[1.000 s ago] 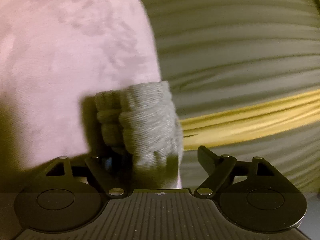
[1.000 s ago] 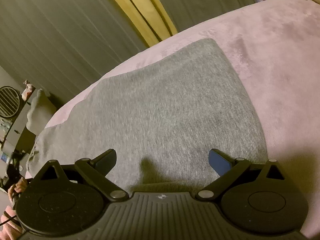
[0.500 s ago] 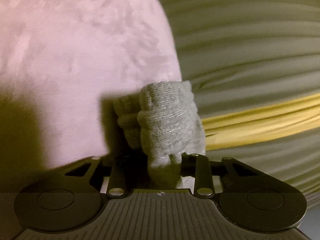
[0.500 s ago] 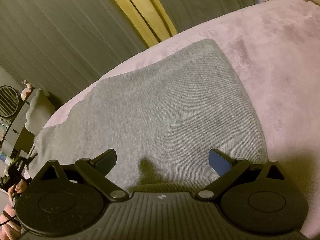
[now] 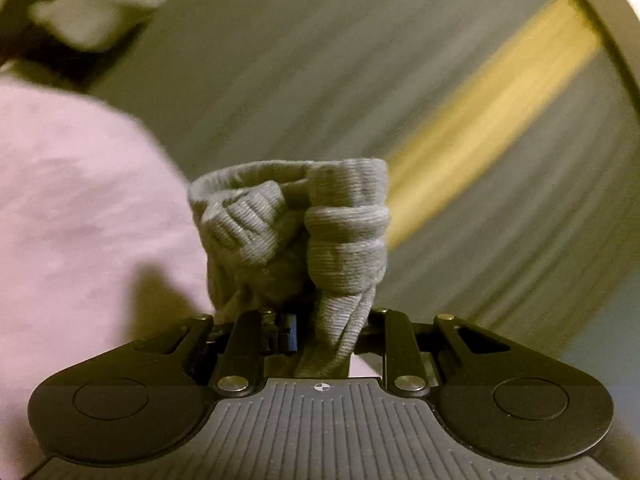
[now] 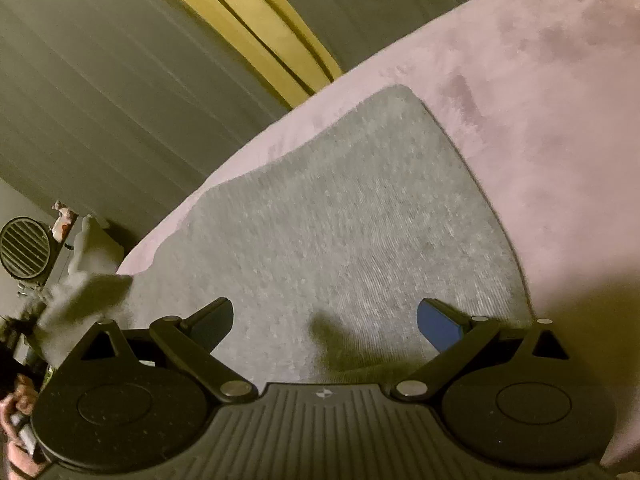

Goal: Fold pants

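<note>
1. Left gripper point(image 5: 320, 320) is closing its jaws on a bunched, ribbed end of the grey pants point(image 5: 320, 236), which stands up between them above the pink bed cover point(image 5: 80, 200).
2. Right gripper point(image 6: 325, 320) hovers with jaws wide and nothing between them.
3. Below it, the grey pants point(image 6: 340, 220) lie flat on the pink bed cover point(image 6: 540, 100).
4. Grey curtains point(image 6: 100, 100) with 1 yellow band point(image 6: 248, 20) hang behind.

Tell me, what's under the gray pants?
A pink blanket lies under the pants and shows all around them. Whatever lies beneath the blanket is covered.
</note>
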A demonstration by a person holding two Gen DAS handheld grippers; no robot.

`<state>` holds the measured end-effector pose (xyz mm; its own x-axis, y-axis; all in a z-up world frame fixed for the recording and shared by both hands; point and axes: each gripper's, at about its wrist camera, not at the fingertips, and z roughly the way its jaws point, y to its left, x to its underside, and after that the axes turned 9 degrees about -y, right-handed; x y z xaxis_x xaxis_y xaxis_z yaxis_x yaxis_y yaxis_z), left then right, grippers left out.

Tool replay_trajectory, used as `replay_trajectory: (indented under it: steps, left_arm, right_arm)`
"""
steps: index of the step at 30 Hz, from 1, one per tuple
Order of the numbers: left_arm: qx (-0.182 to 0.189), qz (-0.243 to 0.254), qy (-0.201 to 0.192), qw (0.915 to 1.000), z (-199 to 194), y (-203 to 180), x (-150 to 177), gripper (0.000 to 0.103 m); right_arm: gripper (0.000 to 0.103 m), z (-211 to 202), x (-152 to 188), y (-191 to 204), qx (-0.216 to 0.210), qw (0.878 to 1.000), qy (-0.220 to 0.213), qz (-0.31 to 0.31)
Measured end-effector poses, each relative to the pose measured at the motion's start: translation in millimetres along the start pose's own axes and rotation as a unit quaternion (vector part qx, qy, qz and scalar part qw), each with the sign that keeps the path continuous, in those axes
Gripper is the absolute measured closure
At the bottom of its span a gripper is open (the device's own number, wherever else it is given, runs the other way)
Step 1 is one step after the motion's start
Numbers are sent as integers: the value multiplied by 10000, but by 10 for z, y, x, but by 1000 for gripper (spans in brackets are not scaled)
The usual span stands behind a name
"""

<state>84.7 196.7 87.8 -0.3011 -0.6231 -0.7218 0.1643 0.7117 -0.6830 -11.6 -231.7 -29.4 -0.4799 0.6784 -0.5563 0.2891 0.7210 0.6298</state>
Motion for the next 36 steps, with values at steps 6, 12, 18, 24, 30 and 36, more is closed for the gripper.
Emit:
replay_trajectory:
  steps: [6,12,18,24,30,36]
  left_arm:
    - [819,1266,730,9859,238,-1114,622,79]
    - [1013,2183,1877,9523,557,-1789,1783,79]
    - [594,3290,2395,9115,624,-1948,2760,78]
    - [579,3512,2282,9062,498,-1980,2763,78]
    - [658,3576,1877,9124,486,-2194,2709,79]
    - [1337,4447,1661,8699,266,-2368,2903,78]
  right_arm:
    - [4,-277,-106,-163,-140,9965,-591,578]
    - [4,-431,-153,-431,-145,9871,-877,1331]
    - [4,-402,-167,-739,-252,9697,-794,2296]
    - [4,-319,-209,-695,-353,9753,-628,2089]
    - [4,-322,-197,-723,-341,9743,-657,2126]
    - [4,-385,-193,-826,-330,9637,-937,2479]
